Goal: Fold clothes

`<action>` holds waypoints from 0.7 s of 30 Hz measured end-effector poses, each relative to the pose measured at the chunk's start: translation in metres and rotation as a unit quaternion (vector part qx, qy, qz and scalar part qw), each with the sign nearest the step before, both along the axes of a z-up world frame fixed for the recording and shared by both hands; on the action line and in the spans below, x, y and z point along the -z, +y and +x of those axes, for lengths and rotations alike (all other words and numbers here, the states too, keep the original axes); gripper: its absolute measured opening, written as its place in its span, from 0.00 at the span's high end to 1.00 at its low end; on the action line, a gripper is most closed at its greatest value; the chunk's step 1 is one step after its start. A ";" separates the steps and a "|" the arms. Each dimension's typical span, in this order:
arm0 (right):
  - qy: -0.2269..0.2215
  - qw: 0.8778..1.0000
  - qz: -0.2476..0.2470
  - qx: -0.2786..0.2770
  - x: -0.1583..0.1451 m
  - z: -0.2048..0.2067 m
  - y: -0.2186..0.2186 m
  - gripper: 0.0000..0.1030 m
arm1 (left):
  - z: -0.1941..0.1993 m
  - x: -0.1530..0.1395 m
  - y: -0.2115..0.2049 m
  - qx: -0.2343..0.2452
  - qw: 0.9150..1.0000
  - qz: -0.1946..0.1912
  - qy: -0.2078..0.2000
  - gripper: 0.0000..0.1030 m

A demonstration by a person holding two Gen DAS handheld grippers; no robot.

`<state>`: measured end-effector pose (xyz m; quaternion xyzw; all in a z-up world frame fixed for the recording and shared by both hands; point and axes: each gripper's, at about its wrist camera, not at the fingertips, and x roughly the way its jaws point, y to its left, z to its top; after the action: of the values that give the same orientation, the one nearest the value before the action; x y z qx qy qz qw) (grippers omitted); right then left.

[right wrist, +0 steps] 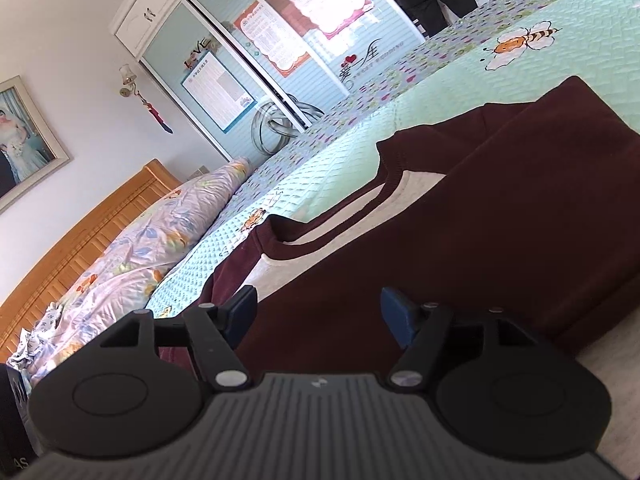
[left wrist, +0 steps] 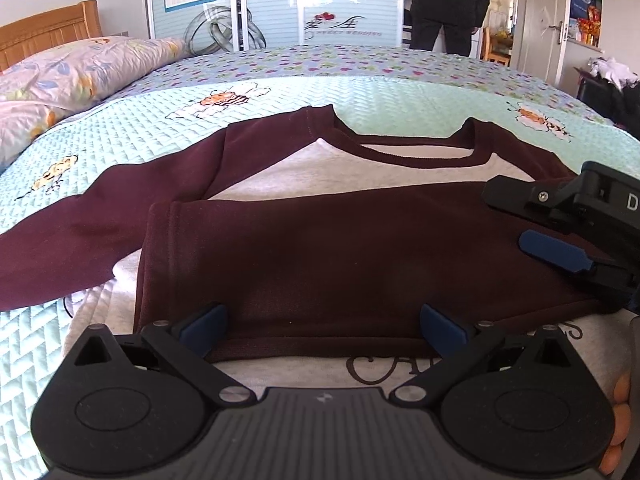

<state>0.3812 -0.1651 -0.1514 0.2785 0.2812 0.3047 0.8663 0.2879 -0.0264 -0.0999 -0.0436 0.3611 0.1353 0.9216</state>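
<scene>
Gripping: nothing, either gripper
Left gripper (left wrist: 322,326): jaws wide, straddling folded sleeve (left wrist: 340,256)
Right gripper (right wrist: 318,314): jaws wide, over shirt (right wrist: 500,216)

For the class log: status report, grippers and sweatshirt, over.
Left gripper open, right gripper open. Sweatshirt flat on bed, one sleeve folded across. Nothing in the way.

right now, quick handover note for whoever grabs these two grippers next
Left gripper: open, holding nothing, hovering at the folded sleeve.
Right gripper: open, nothing pinched, over the same sleeve.
Sweatshirt: flat on the bed, collar away from you.
Done: one sleeve folded across the chest.
Left: other sleeve lies spread out to the side; fold it in, then fold the body.
</scene>
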 end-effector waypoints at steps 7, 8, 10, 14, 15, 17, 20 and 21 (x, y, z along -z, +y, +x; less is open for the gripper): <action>-0.001 1.000 0.003 -0.003 0.001 0.001 0.000 0.30 | 0.000 -0.001 -0.001 0.001 1.000 0.006 0.005 0.00; -0.001 1.000 0.003 -0.003 0.001 0.001 0.000 0.30 | 0.000 -0.001 -0.002 0.001 1.000 0.008 0.006 0.00; -0.001 1.000 0.003 -0.004 0.001 0.002 0.000 0.29 | 0.000 -0.002 -0.002 0.001 1.000 0.011 0.006 0.00; -0.002 1.000 0.003 -0.005 0.002 0.002 0.000 0.29 | 0.000 -0.003 -0.003 0.001 1.000 0.012 0.010 0.00; -0.003 1.000 0.004 -0.005 0.002 0.002 0.001 0.29 | 0.000 -0.004 -0.003 0.002 1.000 0.012 0.012 0.00; -0.003 1.000 0.004 -0.005 0.002 0.002 0.001 0.29 | -0.001 -0.006 -0.002 0.003 1.000 0.013 0.017 0.00; -0.003 1.000 0.005 -0.005 0.002 0.003 0.001 0.28 | -0.002 -0.010 -0.002 0.000 1.000 0.017 0.024 0.00; -0.003 1.000 0.005 -0.005 0.002 0.003 0.001 0.28 | -0.002 -0.012 -0.003 -0.002 0.999 0.024 0.025 0.00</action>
<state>0.3839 -0.1641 -0.1539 0.2806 0.2784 0.3116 0.8641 0.2855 -0.0293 -0.0875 -0.0185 0.3807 0.1473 0.9127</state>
